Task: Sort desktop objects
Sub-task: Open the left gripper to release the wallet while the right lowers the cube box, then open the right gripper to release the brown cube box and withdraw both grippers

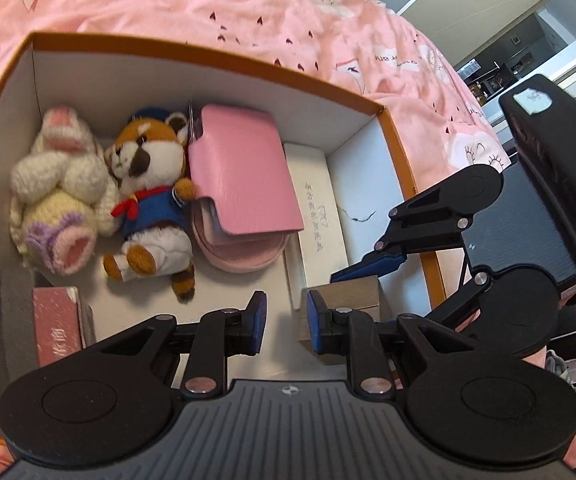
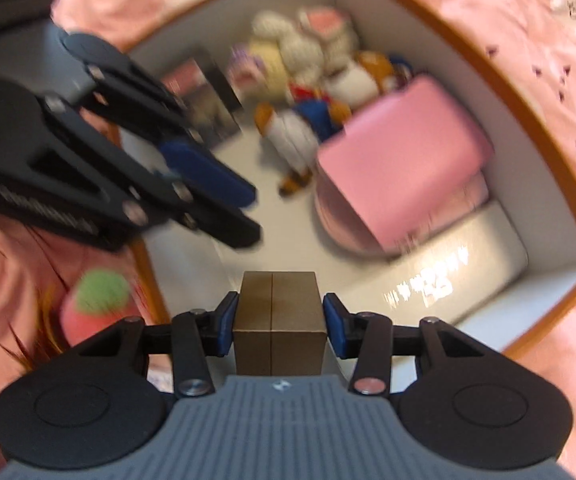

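An orange-rimmed white storage box [image 1: 208, 51] lies on a pink bedspread. Inside it are a knitted bunny [image 1: 58, 184], a red panda plush [image 1: 148, 196], a pink wallet [image 1: 244, 172] and a long white case [image 1: 319, 216]. My right gripper [image 2: 279, 324] is shut on a small brown box [image 2: 278, 316] and holds it just inside the storage box's near corner. In the left wrist view one of its blue fingers [image 1: 371, 266] lies on that brown box [image 1: 347, 292]. My left gripper [image 1: 286, 320] hovers over the storage box's floor, open by a narrow gap with nothing in it.
A pink-red carton [image 1: 54, 320] leans on a grey item [image 1: 8, 312] in the storage box's near left corner. A pink and green strawberry-like toy [image 2: 96, 304] lies on the bedspread [image 1: 288, 12] outside the rim [image 2: 527, 120]. Bare white floor shows between the plush and the brown box.
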A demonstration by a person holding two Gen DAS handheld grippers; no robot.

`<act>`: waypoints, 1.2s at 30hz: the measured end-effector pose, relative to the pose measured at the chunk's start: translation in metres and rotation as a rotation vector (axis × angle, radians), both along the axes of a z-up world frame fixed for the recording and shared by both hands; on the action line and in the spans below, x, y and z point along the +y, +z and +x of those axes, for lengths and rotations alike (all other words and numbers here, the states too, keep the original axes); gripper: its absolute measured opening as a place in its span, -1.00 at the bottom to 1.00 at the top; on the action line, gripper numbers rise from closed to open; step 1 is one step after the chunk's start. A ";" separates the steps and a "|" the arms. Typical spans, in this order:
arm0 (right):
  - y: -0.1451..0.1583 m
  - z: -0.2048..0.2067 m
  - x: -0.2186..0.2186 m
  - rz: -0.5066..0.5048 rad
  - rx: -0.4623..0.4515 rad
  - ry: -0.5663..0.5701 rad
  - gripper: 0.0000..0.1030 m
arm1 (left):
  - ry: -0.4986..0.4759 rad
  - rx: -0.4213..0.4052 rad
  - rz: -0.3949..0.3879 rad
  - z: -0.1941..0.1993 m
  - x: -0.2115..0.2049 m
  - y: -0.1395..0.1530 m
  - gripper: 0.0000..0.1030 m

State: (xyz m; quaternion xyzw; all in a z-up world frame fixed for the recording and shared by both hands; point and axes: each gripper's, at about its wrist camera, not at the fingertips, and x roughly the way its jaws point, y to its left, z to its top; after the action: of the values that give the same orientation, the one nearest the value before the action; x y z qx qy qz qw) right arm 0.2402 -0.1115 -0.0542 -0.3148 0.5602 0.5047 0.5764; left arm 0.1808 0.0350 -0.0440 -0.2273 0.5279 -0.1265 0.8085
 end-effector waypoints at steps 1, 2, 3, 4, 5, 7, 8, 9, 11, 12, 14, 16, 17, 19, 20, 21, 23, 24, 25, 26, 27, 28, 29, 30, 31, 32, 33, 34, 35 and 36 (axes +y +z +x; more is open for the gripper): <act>0.000 0.001 0.000 -0.002 0.007 -0.003 -0.08 | -0.003 0.005 -0.002 0.001 -0.001 -0.001 -0.54; 0.001 0.003 0.000 -0.008 0.012 -0.006 -0.08 | -0.007 0.010 -0.004 0.001 -0.002 -0.002 -0.54; 0.002 0.003 0.001 -0.015 0.013 0.002 -0.08 | -0.009 0.015 -0.006 0.002 -0.003 -0.003 -0.54; 0.003 0.003 0.002 -0.016 0.011 0.012 -0.08 | -0.010 0.017 -0.010 0.002 -0.004 -0.004 -0.54; 0.004 0.002 0.004 -0.021 0.007 0.021 -0.08 | -0.010 0.019 -0.013 0.003 -0.004 -0.004 -0.54; 0.007 -0.001 0.008 -0.028 -0.001 0.041 -0.06 | -0.008 0.024 -0.018 0.004 -0.006 -0.007 -0.54; 0.008 -0.004 0.010 -0.032 -0.006 0.053 -0.05 | -0.004 0.030 -0.022 0.005 -0.006 -0.008 -0.54; 0.010 -0.006 0.011 -0.035 -0.012 0.068 -0.03 | 0.001 0.037 -0.025 0.006 -0.007 -0.010 -0.55; 0.011 -0.011 0.015 -0.047 -0.024 0.087 -0.03 | 0.011 0.051 -0.034 0.007 -0.007 -0.014 -0.55; 0.012 -0.012 0.015 -0.052 -0.031 0.091 -0.03 | 0.016 0.058 -0.039 0.008 -0.007 -0.016 -0.55; 0.013 -0.014 0.017 -0.067 -0.036 0.099 -0.02 | 0.020 0.067 -0.046 0.008 -0.007 -0.018 -0.55; 0.013 -0.017 0.015 -0.088 -0.044 0.110 -0.01 | 0.018 0.076 -0.051 0.008 -0.007 -0.020 -0.55; 0.012 -0.017 0.011 -0.096 -0.047 0.110 -0.02 | 0.016 0.080 -0.053 0.008 -0.008 -0.020 -0.55; 0.011 -0.016 0.011 -0.106 -0.045 0.101 -0.04 | 0.019 0.087 -0.053 0.008 -0.008 -0.022 -0.55; 0.011 -0.016 0.010 -0.114 -0.050 0.100 -0.04 | 0.020 0.087 -0.052 0.009 -0.009 -0.022 -0.55; 0.010 -0.016 0.009 -0.120 -0.054 0.098 -0.04 | 0.020 0.088 -0.051 0.009 -0.009 -0.023 -0.55; 0.010 -0.015 0.006 -0.133 -0.054 0.089 -0.06 | 0.022 0.090 -0.051 0.009 -0.009 -0.023 -0.55; 0.009 -0.015 0.005 -0.148 -0.054 0.085 -0.16 | 0.023 0.091 -0.051 0.010 -0.009 -0.024 -0.55; 0.007 -0.015 0.003 -0.164 -0.054 0.086 -0.21 | 0.025 0.093 -0.050 0.010 -0.009 -0.024 -0.55; 0.006 -0.016 0.001 -0.179 -0.056 0.089 -0.31 | 0.026 0.095 -0.050 0.010 -0.009 -0.024 -0.55; 0.005 -0.017 0.000 -0.187 -0.066 0.092 -0.35 | 0.027 0.097 -0.051 0.010 -0.009 -0.024 -0.54; 0.005 -0.017 -0.001 -0.193 -0.070 0.087 -0.37 | 0.028 0.098 -0.053 0.011 -0.009 -0.024 -0.54; 0.006 -0.017 -0.001 -0.193 -0.076 0.084 -0.41 | 0.027 0.100 -0.057 0.011 -0.009 -0.024 -0.54; 0.008 -0.018 -0.004 -0.193 -0.080 0.083 -0.42 | 0.026 0.102 -0.060 0.011 -0.010 -0.025 -0.54; 0.009 -0.019 -0.004 -0.191 -0.084 0.086 -0.42 | 0.022 0.101 -0.061 0.011 -0.011 -0.024 -0.54; 0.010 -0.020 -0.005 -0.186 -0.085 0.092 -0.42 | 0.017 0.100 -0.060 0.011 -0.013 -0.024 -0.54; 0.011 -0.024 -0.006 -0.179 -0.090 0.095 -0.43 | 0.014 0.099 -0.057 0.010 -0.014 -0.024 -0.54; 0.012 -0.026 -0.006 -0.175 -0.097 0.094 -0.43 | 0.011 0.095 -0.047 0.009 -0.016 -0.023 -0.54; 0.013 -0.026 -0.007 -0.172 -0.102 0.091 -0.43 | 0.006 0.088 -0.030 0.008 -0.018 -0.021 -0.54; 0.014 -0.027 -0.008 -0.168 -0.110 0.087 -0.43 | 0.000 0.079 -0.010 0.007 -0.020 -0.019 -0.54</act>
State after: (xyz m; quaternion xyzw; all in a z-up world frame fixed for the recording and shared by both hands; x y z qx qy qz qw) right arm 0.2128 -0.1198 -0.0404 -0.4134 0.5540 0.4624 0.5553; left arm 0.1881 0.0154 -0.0629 -0.2363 0.5587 -0.1201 0.7859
